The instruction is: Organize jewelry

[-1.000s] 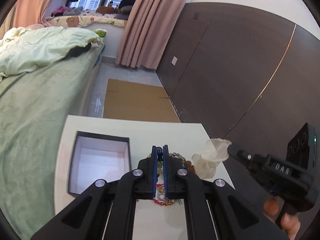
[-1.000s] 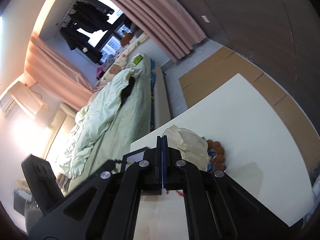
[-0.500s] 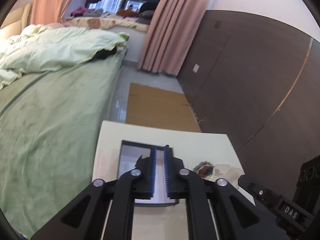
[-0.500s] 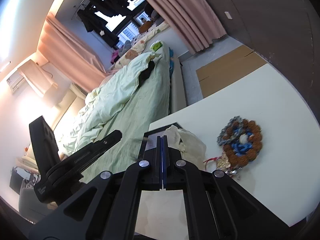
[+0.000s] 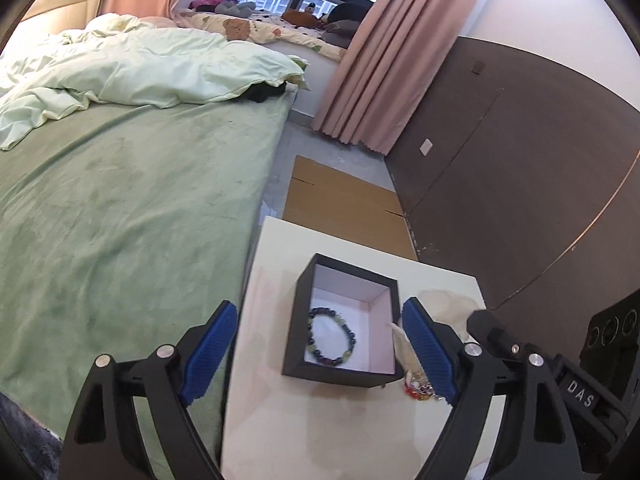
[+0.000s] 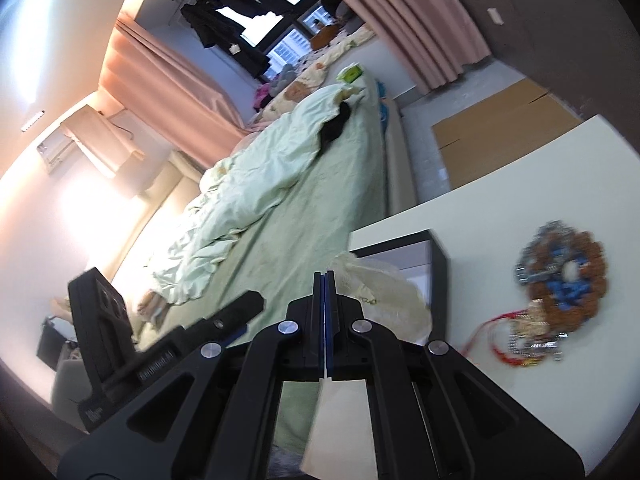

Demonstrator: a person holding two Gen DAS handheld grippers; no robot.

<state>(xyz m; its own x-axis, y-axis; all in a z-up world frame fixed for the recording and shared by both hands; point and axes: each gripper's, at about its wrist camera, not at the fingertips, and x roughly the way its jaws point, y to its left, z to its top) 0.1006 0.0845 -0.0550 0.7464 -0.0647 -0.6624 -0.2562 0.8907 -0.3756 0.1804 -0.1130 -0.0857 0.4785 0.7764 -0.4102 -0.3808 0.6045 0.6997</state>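
Note:
A black box with a white inside [image 5: 344, 374] stands on the pale table [image 5: 320, 432]. A dark and green bead bracelet [image 5: 331, 335] lies in it. My left gripper [image 5: 320, 354] is open wide above the box, one finger on each side, holding nothing. My right gripper [image 6: 325, 280] is shut on a cream cloth pouch [image 6: 384, 300] beside the box [image 6: 438, 280]; the pouch also shows in the left wrist view [image 5: 452, 312]. A pile of jewelry [image 6: 556, 292] with brown and blue beads, chains and a red cord lies on the table to the right.
A bed with a green cover [image 5: 120, 220] runs along the table's left side. Cardboard [image 5: 344, 204] lies on the floor beyond the table. A dark wall panel [image 5: 520, 180] is on the right.
My left gripper moved from the jewelry pile to above the box and opened wide; the bead bracelet now lies in the box. My right gripper stayed shut on the pouch, drawing back from the pile.

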